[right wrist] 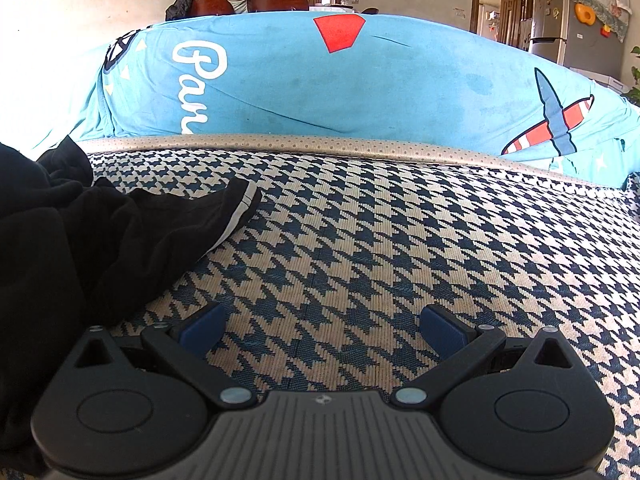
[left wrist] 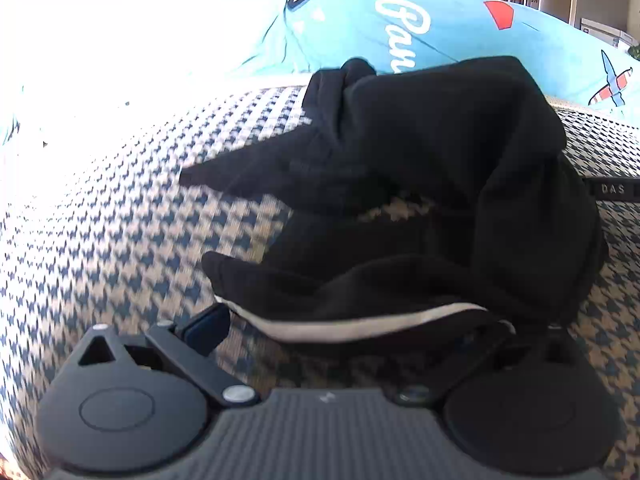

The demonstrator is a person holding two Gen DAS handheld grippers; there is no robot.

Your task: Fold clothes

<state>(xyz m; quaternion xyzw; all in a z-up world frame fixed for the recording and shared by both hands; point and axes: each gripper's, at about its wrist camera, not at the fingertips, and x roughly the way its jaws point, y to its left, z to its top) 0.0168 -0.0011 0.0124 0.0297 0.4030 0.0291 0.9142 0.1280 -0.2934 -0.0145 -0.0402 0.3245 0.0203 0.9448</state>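
A crumpled black garment (left wrist: 420,184) with a white stripe along its hem lies on the blue-and-cream houndstooth surface (left wrist: 120,240). My left gripper (left wrist: 340,338) is open right at the garment's near hem. Its left blue fingertip (left wrist: 208,330) shows on the bare surface, while the right finger is hidden under the cloth. In the right wrist view the same garment (right wrist: 80,240) fills the left side, one striped edge reaching toward the middle. My right gripper (right wrist: 320,330) stands open over the bare houndstooth surface (right wrist: 400,232), to the right of the cloth, with nothing between its fingers.
A bright blue printed cover (right wrist: 340,80) with white lettering and an aeroplane rises behind the surface. A black strap with white letters (left wrist: 612,189) lies at the garment's right. Wooden chairs (right wrist: 248,2), doorways and a fridge (right wrist: 560,24) stand far back.
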